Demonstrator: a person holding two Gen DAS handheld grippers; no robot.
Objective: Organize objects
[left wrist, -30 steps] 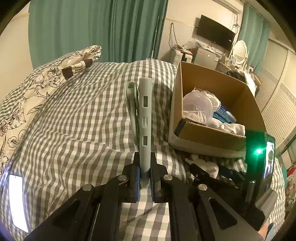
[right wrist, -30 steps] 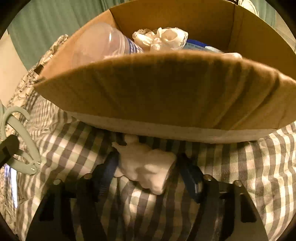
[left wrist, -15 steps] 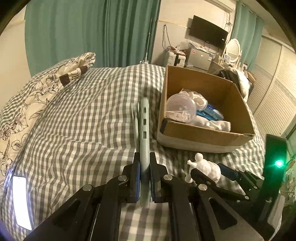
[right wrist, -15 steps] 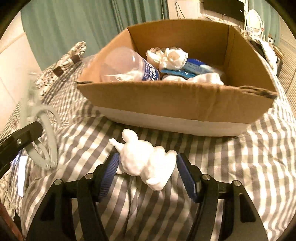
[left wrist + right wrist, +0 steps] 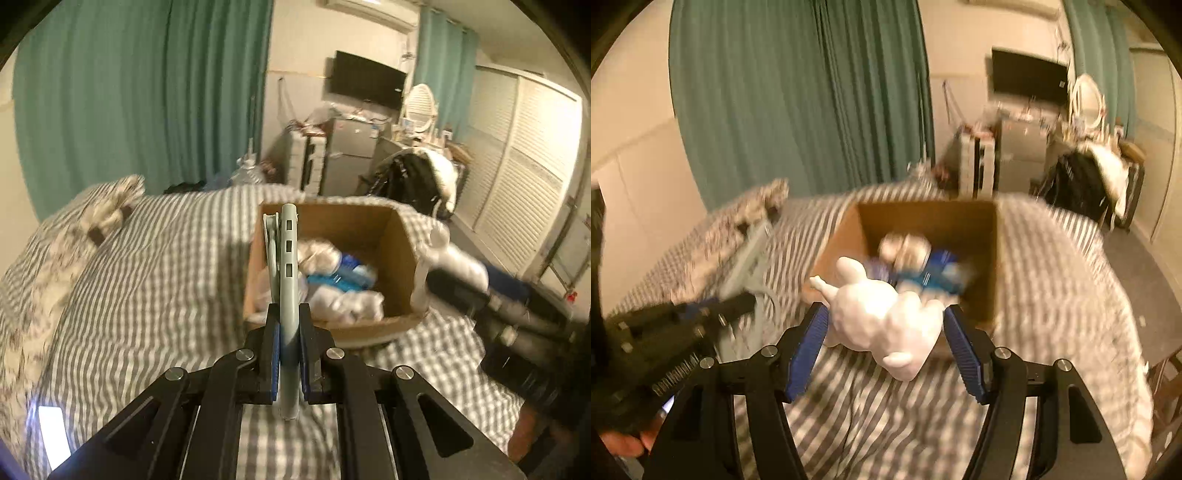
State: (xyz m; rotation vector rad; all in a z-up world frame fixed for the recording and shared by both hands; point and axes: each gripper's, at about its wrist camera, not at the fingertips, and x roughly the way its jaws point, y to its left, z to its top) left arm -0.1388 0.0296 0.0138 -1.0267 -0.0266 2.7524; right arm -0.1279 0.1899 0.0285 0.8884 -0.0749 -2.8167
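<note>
Carrying step: our left gripper pinches a grey-green phone case on edge, our right gripper clasps a white figurine, both above the bed near the cardboard box; next, we judge, lowering each inside

I saw the pale green phone case standing on edge, pinched upright between my left tool's pads, its side cutouts facing me. The white figurine lay tilted between my right tool's pads, an arm pointing left. Beyond both, the open cardboard box sat on the checked bed, holding white wads and blue packets.
</note>
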